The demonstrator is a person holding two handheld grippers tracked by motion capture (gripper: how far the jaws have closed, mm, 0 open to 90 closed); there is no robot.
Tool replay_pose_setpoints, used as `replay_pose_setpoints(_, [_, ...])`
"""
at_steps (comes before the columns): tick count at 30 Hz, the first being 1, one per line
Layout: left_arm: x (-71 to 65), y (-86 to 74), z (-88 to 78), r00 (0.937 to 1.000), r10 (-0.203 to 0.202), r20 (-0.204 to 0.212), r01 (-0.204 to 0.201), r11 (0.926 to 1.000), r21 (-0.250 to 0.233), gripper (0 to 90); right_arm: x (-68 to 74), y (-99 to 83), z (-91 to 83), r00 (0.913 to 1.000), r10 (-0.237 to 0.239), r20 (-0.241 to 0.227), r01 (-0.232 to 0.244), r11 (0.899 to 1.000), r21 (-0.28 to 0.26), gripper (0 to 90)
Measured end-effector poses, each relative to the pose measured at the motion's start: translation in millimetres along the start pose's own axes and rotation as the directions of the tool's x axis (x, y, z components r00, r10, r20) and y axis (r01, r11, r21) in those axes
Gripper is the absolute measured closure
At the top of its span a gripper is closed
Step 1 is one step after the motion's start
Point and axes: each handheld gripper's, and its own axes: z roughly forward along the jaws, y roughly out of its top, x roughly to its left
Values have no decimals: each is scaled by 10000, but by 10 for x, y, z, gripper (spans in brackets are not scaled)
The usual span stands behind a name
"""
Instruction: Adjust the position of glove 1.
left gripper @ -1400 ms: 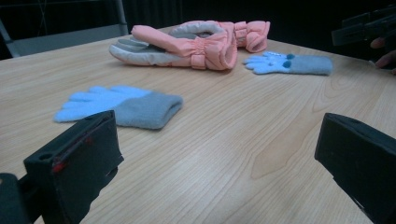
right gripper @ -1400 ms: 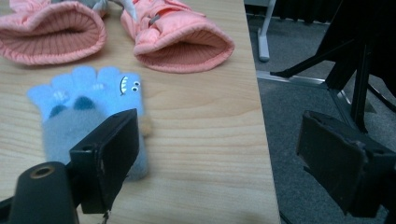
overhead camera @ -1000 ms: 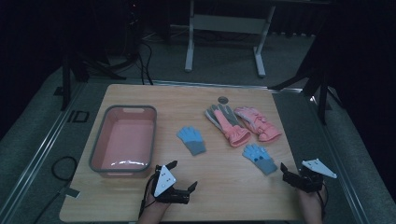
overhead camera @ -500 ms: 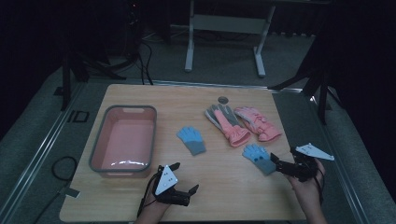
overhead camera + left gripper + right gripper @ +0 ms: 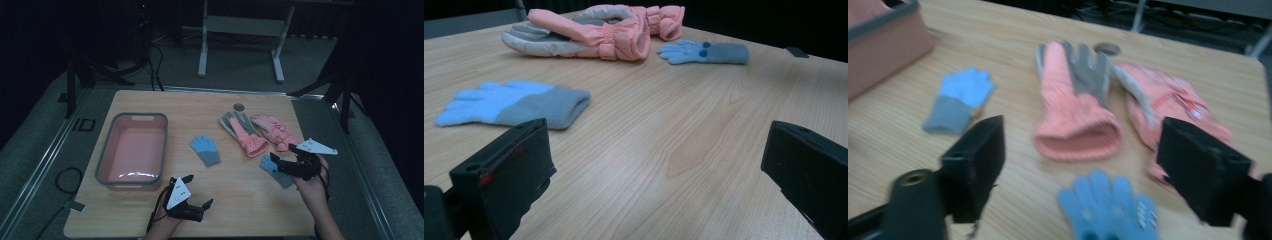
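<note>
Two small blue-and-grey gloves lie on the wooden table, one mid-table (image 5: 205,150) and one at the right (image 5: 276,171). Behind them lie two pink gloves (image 5: 245,132) (image 5: 275,131) side by side. My right gripper (image 5: 276,165) hovers over the right blue glove (image 5: 1110,207), pointing left. Its jaws have just been closing a little but stand apart with nothing pressed between them. My left gripper (image 5: 197,191) rests open near the front edge. It faces the mid-table blue glove (image 5: 514,105), with the pink gloves (image 5: 594,30) farther off.
A pink tub with a grey rim (image 5: 132,150) stands at the table's left and looks empty. A small round disc (image 5: 239,106) lies at the back near the pink gloves. Bare wood (image 5: 240,195) stretches between the two grippers.
My right gripper has risen and moved left from the table's right edge to above the right blue glove. The left gripper has stayed in place.
</note>
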Motion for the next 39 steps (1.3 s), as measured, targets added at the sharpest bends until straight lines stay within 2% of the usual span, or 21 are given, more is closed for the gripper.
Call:
replay_pose_setpoints(1, [0, 1, 1, 10000, 20, 25, -20, 10000, 17, 1, 67, 64, 67, 9998, -101, -151, 100, 9999, -37, 241])
replay_pose_setpoints(4, [-2, 0, 0, 10000, 28, 14, -28, 10000, 2, 1, 153, 146, 179, 9986, -385, -358, 387, 9992, 40, 262])
replay_pose_setpoints(9, [-4, 0, 0, 10000, 72, 41, -72, 10000, 14, 1, 314, 303, 431, 9934, -586, -990, 606, 9980, 175, 319])
replay_pose_setpoints(11, [-4, 0, 0, 10000, 72, 41, -72, 10000, 14, 1, 339, 322, 468, 9923, -613, -1074, 633, 9979, 152, 319])
replay_pose_setpoints(12, [-1, -1, -4, 10000, 63, 66, -63, 10000, -7, 1, 418, 373, 586, 9875, -750, -1386, 785, 9967, 196, 345])
replay_pose_setpoints(14, [0, -2, -4, 10000, 59, 70, -59, 10000, -17, 1, 453, 392, 641, 9851, -870, -1486, 912, 9956, 214, 358])
replay_pose_setpoints(15, [1, -1, -5, 10000, 58, 67, -58, 10000, -18, 1, 524, 422, 748, 9789, -975, -1798, 1039, 9942, 266, 362])
replay_pose_setpoints(18, [1, -3, -5, 10000, 22, 72, -22, 10000, -40, 1, 619, 449, 906, 9682, -1118, -2240, 1233, 9916, 383, 369])
replay_pose_setpoints(19, [2, -2, -6, 10000, 14, 74, -14, 10000, -43, 1, 619, 449, 906, 9682, -1118, -2240, 1233, 9916, 383, 369])
replay_pose_setpoints(21, [6, -3, -7, 10000, -16, 65, 17, 10000, -52, 2, 698, 441, 1075, 9630, -1282, -2370, 1482, 9866, 682, 375])
replay_pose_setpoints(24, [13, -5, -11, 10000, -53, 46, 54, 10000, -78, 1, 773, 408, 1235, 9558, -1368, -2603, 1676, 9808, 999, 388])
replay_pose_setpoints(25, [13, -5, -11, 10000, -53, 46, 54, 10000, -78, 1, 773, 408, 1235, 9558, -1368, -2603, 1676, 9808, 999, 388])
replay_pose_setpoints(26, [19, -7, -16, 9998, -163, 61, 163, 9998, -111, 2, 815, 386, 1324, 9503, -1332, -2814, 1706, 9788, 1130, 395])
replay_pose_setpoints(27, [20, -7, -18, 9998, -191, 75, 192, 9997, -132, 1, 833, 375, 1359, 9484, -1350, -2868, 1733, 9784, 1126, 402])
replay_pose_setpoints(29, [23, -9, -20, 9997, -208, 117, 209, 9996, -163, 1, 848, 370, 1381, 9469, -1365, -2911, 1761, 9777, 1143, 403])
replay_pose_setpoints(30, [24, -9, -21, 9997, -198, 124, 200, 9997, -149, 1, 887, 361, 1441, 9417, -1312, -3099, 1759, 9769, 1210, 404])
replay_pose_setpoints(32, [22, -9, -21, 9998, -165, 131, 167, 9998, -123, 1, 918, 362, 1479, 9397, -1518, -3063, 1991, 9714, 1295, 412])
replay_pose_setpoints(39, [22, -6, -14, 9996, -112, 258, 114, 9999, -64, 1, 903, 347, 1597, 9373, -1445, -3171, 2006, 9679, 1517, 432])
